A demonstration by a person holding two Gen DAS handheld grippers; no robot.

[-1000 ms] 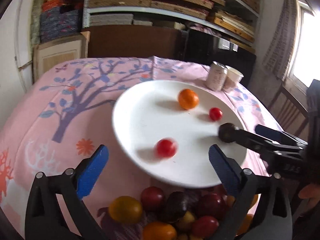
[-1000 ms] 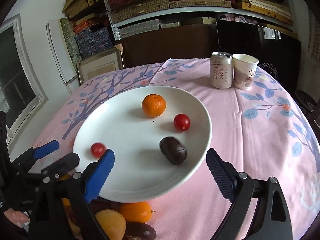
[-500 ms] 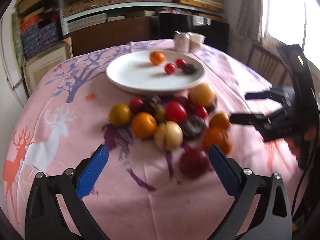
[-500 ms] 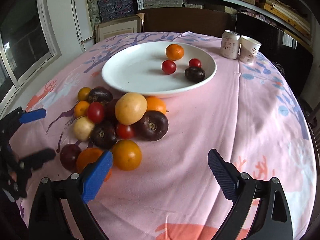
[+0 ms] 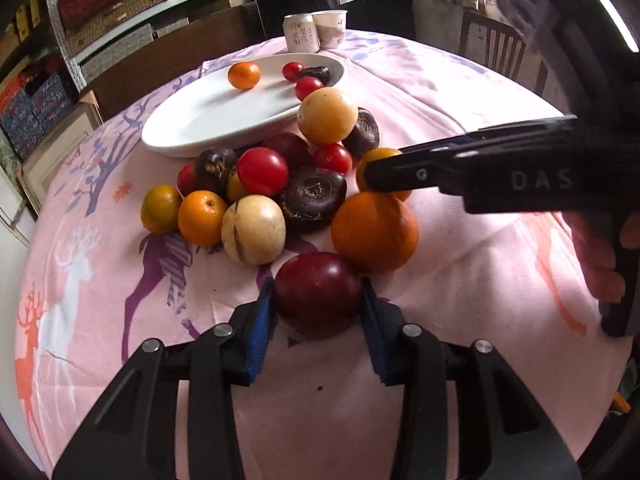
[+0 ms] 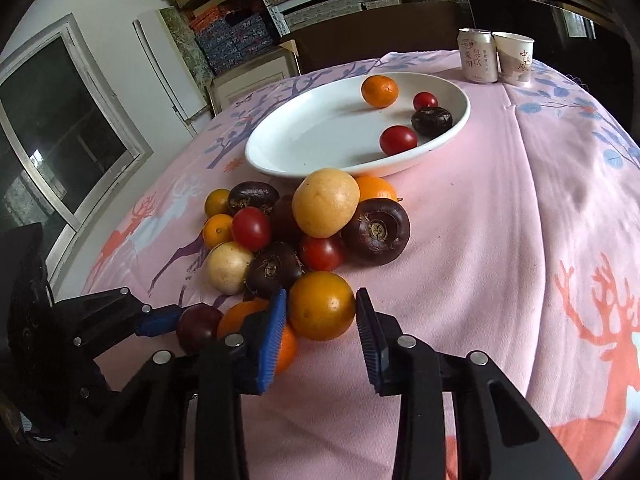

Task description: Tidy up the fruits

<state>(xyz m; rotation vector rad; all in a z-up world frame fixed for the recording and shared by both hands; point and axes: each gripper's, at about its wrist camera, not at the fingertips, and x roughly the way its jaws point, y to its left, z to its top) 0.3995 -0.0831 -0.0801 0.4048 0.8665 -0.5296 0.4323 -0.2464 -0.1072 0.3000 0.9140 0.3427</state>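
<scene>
A pile of mixed fruit (image 5: 276, 184) lies on the pink tablecloth in front of a white plate (image 5: 200, 120). The plate (image 6: 320, 136) holds an orange, two red tomatoes and a dark fruit. My left gripper (image 5: 318, 300) is shut on a dark red plum (image 5: 318, 294) at the near edge of the pile. My right gripper (image 6: 320, 312) is shut on a yellow-orange fruit (image 6: 321, 305) at the near side of the pile. A large orange (image 5: 374, 232) sits against the plum.
A drink can (image 6: 478, 54) and a paper cup (image 6: 516, 58) stand beyond the plate. The tablecloth (image 6: 520, 220) drapes over a round table. Shelves of boxes and a dark chair back stand behind. A window is at the left in the right wrist view.
Both grippers pulled back from the plate to the near side of the pile. The left closed on the dark red plum, the right closed on the yellow-orange fruit.
</scene>
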